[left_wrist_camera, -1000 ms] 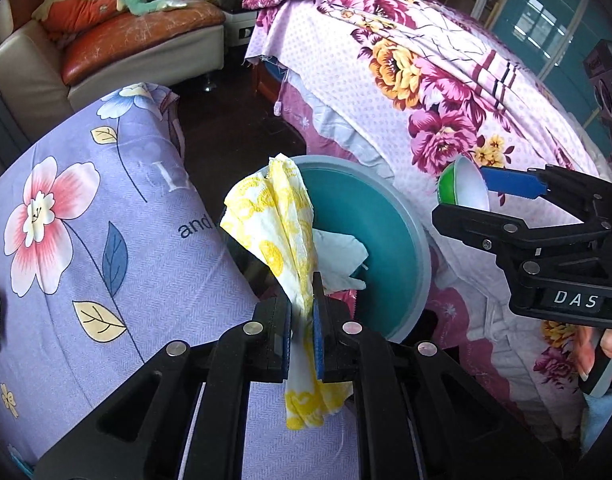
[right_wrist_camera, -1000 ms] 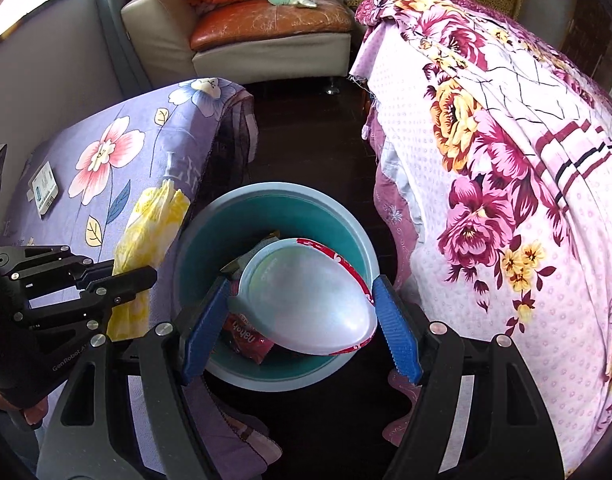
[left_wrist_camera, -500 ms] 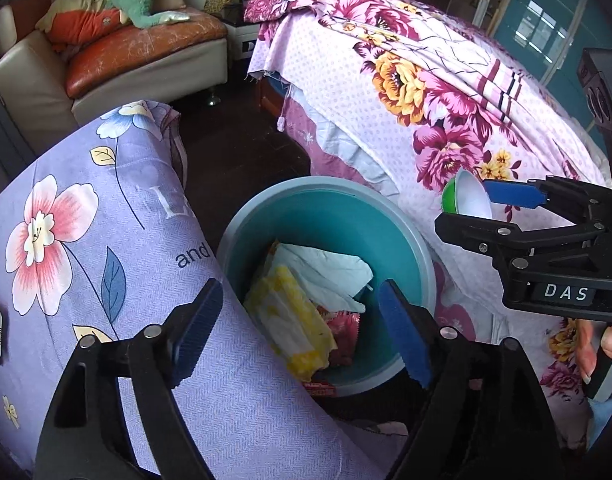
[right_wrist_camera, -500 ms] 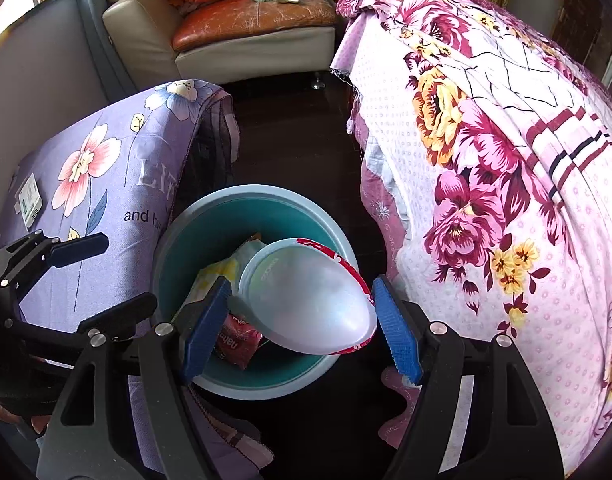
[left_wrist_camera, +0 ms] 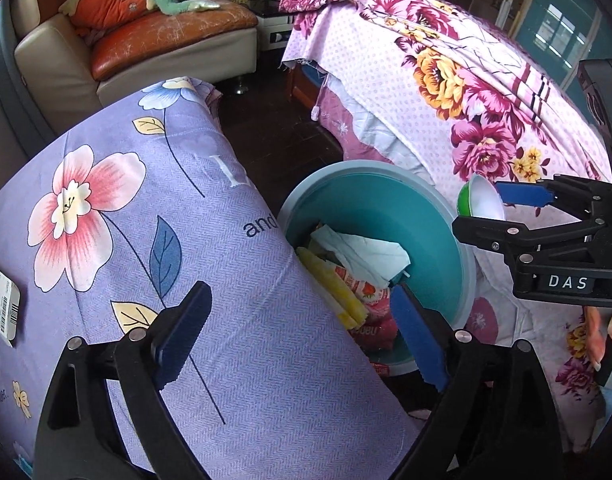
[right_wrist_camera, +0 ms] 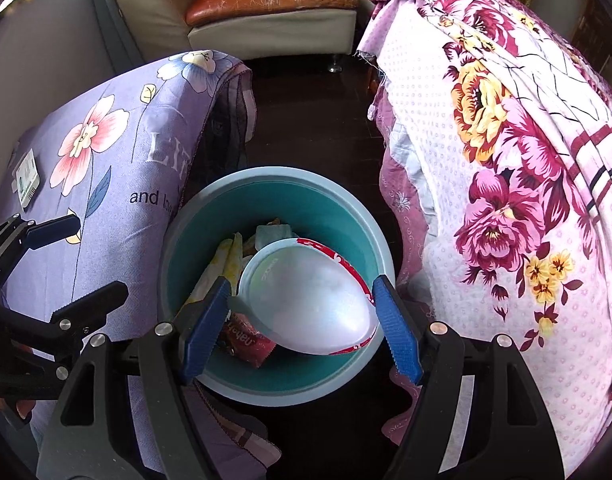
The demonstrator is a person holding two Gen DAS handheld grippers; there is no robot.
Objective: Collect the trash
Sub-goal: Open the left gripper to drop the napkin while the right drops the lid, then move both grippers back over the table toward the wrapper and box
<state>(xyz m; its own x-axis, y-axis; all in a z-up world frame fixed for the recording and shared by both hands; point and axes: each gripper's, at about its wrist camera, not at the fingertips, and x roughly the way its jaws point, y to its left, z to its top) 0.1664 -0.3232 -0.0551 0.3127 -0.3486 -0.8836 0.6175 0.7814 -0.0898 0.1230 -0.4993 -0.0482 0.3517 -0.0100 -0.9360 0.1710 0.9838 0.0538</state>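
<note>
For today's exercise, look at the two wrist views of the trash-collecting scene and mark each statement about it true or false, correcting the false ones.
1. The right gripper is shut on a white bowl above the teal bin. True.
2. The left gripper holds the yellow wrapper. False: its jaws have just been opening, nothing is between them, and the wrapper lies in the bin.
3. The bin is empty. False: it holds the yellow wrapper, white paper and a red packet.
4. A purple floral cloth lies beside the bin. True.
5. A small card rests on the purple cloth. True.
</note>
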